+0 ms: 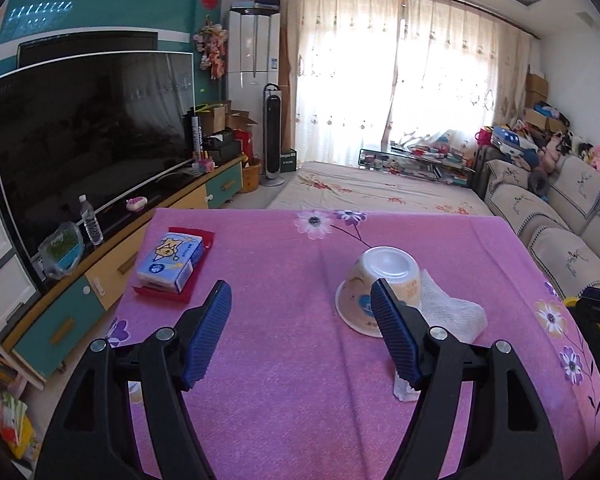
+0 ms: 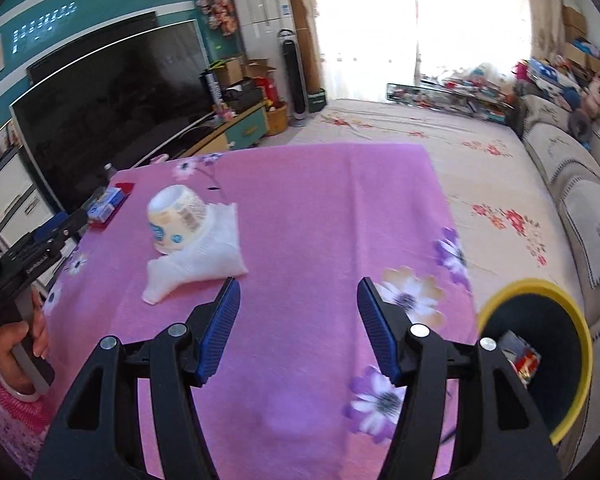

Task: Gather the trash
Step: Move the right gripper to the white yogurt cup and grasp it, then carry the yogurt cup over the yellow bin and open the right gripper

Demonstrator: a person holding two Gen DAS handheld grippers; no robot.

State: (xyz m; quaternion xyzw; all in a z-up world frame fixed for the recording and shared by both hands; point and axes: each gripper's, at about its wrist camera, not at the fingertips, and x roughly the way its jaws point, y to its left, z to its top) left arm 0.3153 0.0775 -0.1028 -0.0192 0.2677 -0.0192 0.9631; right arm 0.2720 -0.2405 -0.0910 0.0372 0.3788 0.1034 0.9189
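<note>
An upturned paper bowl [image 1: 380, 288] lies on a crumpled white tissue [image 1: 452, 312] on the pink flowered tablecloth [image 1: 292, 360]. My left gripper [image 1: 300, 336] is open and empty, just short of the bowl, its right finger in front of the bowl's near side. In the right wrist view the bowl [image 2: 178, 218] and tissue [image 2: 204, 264] lie ahead to the left. My right gripper [image 2: 298, 328] is open and empty above the cloth. A yellow-rimmed dark bin [image 2: 540, 352] with wrappers inside stands off the table's right edge.
A blue tissue pack [image 1: 170, 262] sits on a red tray at the table's left. A TV [image 1: 88, 140] on a low cabinet stands to the left, a sofa [image 1: 560, 216] to the right. A bed-like covered surface lies beyond the table.
</note>
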